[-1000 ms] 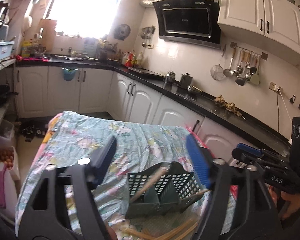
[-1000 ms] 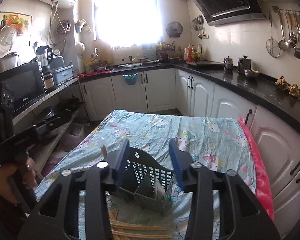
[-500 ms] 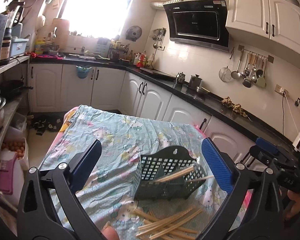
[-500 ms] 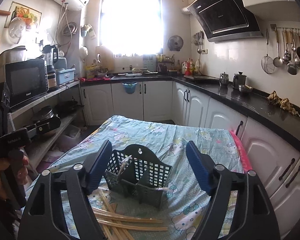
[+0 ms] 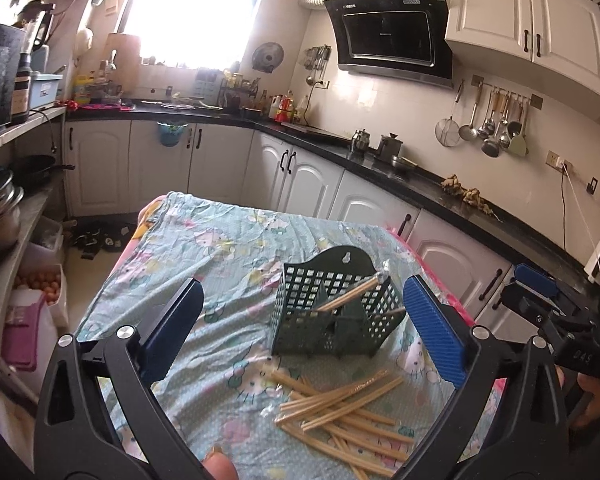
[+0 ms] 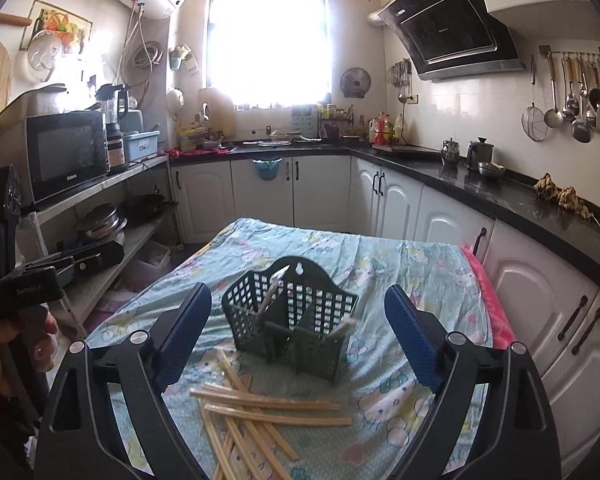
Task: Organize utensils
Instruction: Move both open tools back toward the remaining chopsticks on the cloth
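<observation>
The table [image 5: 228, 248], draped in a pale blue cartoon-print cloth [image 6: 412, 264], fills the middle of both views, with white kitchen cabinets [image 6: 440, 220] and a black counter [image 6: 500, 196] behind it. On the cloth stands the dark green slotted utensil basket [image 5: 332, 316], upright, with two wrapped chopsticks leaning inside its compartments – one [image 5: 350, 294] tilts up toward the right rim in the left wrist view. In front of the basket, nearer the cameras, lies a loose pile of chopsticks [image 6: 260, 408], crossing each other flat on the cloth, apart from the basket's foot.

The left gripper [image 5: 300, 332] hovers above the near edge of the table, angled down at the basket; its blue-padded fingers [image 5: 432, 332] are spread wide and hold nothing. A fingertip of the holding hand shows at the bottom edge. The right gripper [image 6: 300, 336] sits in a matching pose from the other side, fingers spread wide and empty, with basket and pile framed between them.

Compared with a second ago, both grippers have pulled back and up from the basket – it then sat tight between narrowly set fingers, and now the fingers stand far apart. More of the chopstick pile shows now than before, and the chopstick leaning in the basket rests higher against the rim.
</observation>
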`<state>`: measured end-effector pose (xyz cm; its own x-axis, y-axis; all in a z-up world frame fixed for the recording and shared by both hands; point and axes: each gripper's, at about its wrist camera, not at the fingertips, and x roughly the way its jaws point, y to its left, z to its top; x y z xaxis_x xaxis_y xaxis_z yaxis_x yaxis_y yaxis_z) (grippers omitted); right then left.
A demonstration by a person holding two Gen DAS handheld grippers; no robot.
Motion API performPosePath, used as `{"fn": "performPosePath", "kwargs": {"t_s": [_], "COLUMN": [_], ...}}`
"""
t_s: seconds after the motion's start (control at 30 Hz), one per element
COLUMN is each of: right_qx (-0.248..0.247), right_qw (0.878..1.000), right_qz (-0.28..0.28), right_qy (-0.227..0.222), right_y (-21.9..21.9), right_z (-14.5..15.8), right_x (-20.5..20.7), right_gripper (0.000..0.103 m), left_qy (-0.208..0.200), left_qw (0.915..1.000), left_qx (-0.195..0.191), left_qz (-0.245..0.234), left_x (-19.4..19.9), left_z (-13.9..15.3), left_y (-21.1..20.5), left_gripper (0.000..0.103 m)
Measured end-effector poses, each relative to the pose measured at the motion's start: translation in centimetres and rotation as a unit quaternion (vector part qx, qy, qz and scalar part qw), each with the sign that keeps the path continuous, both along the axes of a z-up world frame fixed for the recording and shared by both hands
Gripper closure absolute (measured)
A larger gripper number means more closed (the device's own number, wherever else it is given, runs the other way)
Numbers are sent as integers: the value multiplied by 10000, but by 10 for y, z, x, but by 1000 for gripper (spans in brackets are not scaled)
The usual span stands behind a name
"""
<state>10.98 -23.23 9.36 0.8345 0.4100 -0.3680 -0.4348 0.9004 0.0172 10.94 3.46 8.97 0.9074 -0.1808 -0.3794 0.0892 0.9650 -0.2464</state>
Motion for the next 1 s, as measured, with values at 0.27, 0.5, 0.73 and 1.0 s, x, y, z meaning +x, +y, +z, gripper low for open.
{"fn": "performPosePath", "kwargs": {"t_s": [0.27, 0.5, 0.73, 1.0], "right_qx": [8, -39, -163, -348], "right_qw": [9999, 9998, 9994, 9983], "right_qz": [49, 33, -76, -165], "right_qy": [127, 192, 302, 439], "right_y": [1, 3, 0, 0], "right_z": [-14, -24, -40, -59], "right_x": [-21, -31, -36, -38], "right_gripper": [12, 10, 10, 10], "left_qy": [93, 210, 413, 740], "left_qw": [9999, 9996, 9988, 9970], "left_qx": [-12, -14, -116, -235], "left_qz": [99, 212, 235, 78], "left_x": [-20, -35, -45, -46], "left_z": [-11, -24, -44, -75], "left_y": [4, 10, 12, 9], "left_gripper": [11, 11, 11, 11]}}
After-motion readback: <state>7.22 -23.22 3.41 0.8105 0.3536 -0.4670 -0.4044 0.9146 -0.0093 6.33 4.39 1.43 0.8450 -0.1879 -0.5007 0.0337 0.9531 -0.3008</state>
